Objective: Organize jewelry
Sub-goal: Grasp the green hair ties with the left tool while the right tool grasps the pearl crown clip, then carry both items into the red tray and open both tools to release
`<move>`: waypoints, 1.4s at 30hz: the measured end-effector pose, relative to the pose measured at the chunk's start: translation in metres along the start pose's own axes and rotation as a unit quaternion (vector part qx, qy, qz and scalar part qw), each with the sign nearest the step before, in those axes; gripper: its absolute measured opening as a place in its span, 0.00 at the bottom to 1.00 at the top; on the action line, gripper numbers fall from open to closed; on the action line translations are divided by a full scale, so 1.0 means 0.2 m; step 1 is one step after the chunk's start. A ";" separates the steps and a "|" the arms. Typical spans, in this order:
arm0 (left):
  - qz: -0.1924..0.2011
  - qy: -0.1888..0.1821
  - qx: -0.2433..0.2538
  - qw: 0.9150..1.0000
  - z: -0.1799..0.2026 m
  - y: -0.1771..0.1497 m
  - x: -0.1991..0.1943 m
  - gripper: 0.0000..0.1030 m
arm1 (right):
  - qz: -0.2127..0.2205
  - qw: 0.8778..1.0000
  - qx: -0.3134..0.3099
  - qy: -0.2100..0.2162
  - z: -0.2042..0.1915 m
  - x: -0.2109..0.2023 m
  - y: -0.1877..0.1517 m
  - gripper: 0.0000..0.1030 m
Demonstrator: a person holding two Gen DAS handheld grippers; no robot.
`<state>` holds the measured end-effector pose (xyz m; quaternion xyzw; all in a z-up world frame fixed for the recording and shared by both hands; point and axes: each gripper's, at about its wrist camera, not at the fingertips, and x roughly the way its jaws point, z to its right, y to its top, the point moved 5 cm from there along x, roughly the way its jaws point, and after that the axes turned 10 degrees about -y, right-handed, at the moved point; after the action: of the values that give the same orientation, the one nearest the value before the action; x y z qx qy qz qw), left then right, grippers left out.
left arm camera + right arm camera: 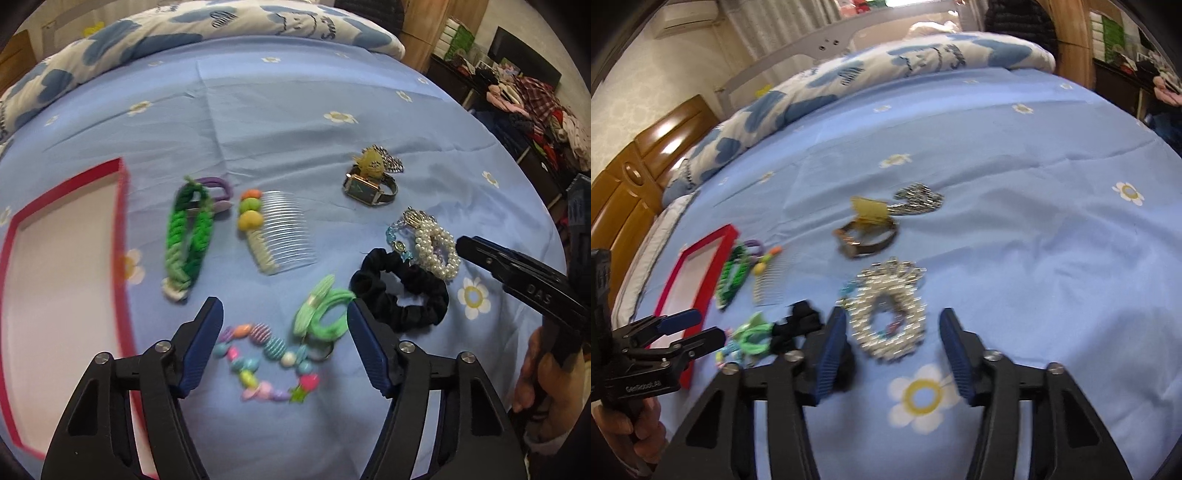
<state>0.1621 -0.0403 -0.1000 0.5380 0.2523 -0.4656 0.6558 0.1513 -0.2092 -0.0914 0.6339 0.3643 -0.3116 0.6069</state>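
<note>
Progress: nothing is yet sorted, as far as both views show. At far left, the shallow red-rimmed tray with a pale floor (123,236) lies empty on the blue flower-print bedsheet (295,110), its long axis running away from the camera. Just right of it lies the green braided fabric band (188,236), long axis roughly parallel to the tray's near edge, overlapping a purple hair tie (218,186) at its far end. Next comes the clear plastic comb with coloured bead trim (273,232), its spine running near-to-far, its teeth pointing right. The left gripper (285,334) stands released, nothing between its jaws, poised above the multicoloured plastic bead bracelet (266,363) and the light-green hair tie (325,314). Further right lie the black fabric scrunchie (402,291), the square-faced wristwatch (369,188) with a yellow clip and silver piece behind it, and the white pearl bracelet (886,317). The right gripper (892,347) is likewise released, jaws either side of the pearl bracelet without touching it. Judgement: every item remains to be moved; first picks appear imminent.
</note>
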 end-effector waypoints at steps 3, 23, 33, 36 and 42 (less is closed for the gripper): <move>-0.013 -0.004 0.003 1.000 0.01 0.01 0.07 0.62 | -0.017 1.000 0.006 0.009 0.01 0.08 0.00 0.41; 0.017 -0.034 -0.019 0.999 -0.04 -0.02 -0.13 0.11 | 0.027 0.999 -0.002 0.041 -0.14 -0.07 0.04 0.13; 0.057 -0.017 -0.040 0.997 -0.16 -0.09 -0.37 0.11 | 0.049 0.996 -0.030 0.074 -0.36 -0.25 0.06 0.13; 0.065 -0.010 -0.056 0.996 -0.22 -0.13 -0.42 0.11 | 0.050 0.994 -0.045 0.089 -0.47 -0.27 0.05 0.13; 0.081 0.003 -0.094 0.992 -0.39 -0.21 -0.53 0.11 | 0.044 0.988 -0.070 0.129 -0.70 -0.29 -0.01 0.13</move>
<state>0.0914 0.0697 -0.0547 0.4943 0.2522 -0.3834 0.7383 0.1116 -0.0739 -0.0336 0.6400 0.4322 -0.1743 0.6109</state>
